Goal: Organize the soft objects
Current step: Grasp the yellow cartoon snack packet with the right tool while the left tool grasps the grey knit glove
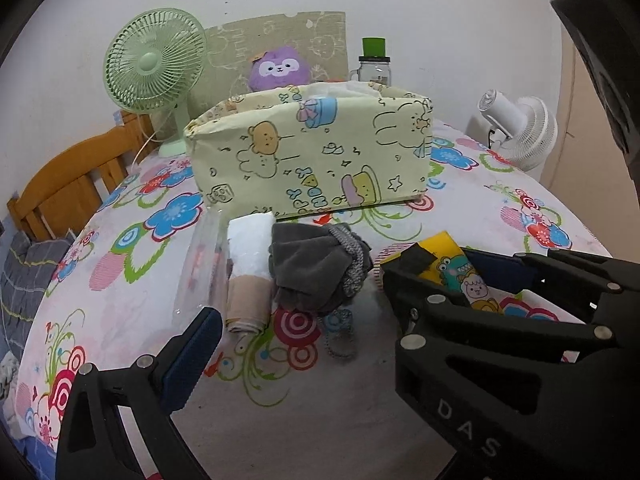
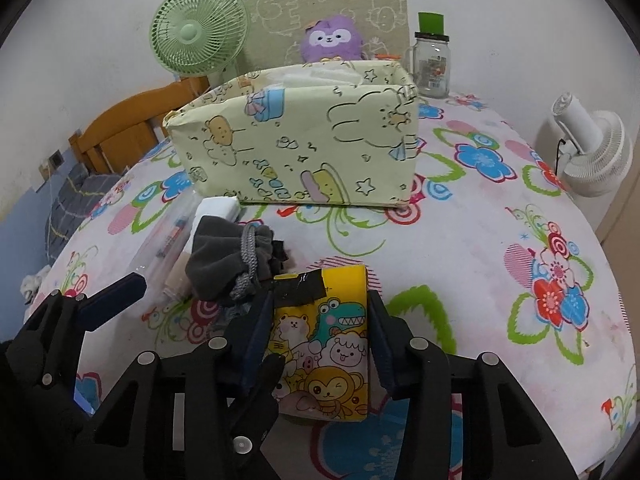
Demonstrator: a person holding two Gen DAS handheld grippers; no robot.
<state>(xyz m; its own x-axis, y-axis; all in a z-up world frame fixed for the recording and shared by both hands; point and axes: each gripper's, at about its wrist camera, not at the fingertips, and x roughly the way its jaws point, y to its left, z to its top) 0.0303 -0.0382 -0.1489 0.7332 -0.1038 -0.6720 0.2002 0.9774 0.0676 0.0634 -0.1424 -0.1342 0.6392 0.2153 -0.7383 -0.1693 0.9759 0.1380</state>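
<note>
Your right gripper (image 2: 320,320) has its pads against both sides of the yellow cartoon-print pack (image 2: 326,344), which lies on the floral cloth (image 2: 480,240) toward the near edge of the table; squeeze only enough to hold it, since it looks soft, then lift straight up and carry it over the front wall of the fabric bin (image 2: 296,136) at mid-table; your left gripper (image 1: 304,304) hangs with fingers wide apart beside the grey drawstring pouch (image 1: 316,264); keep it clear.
</note>
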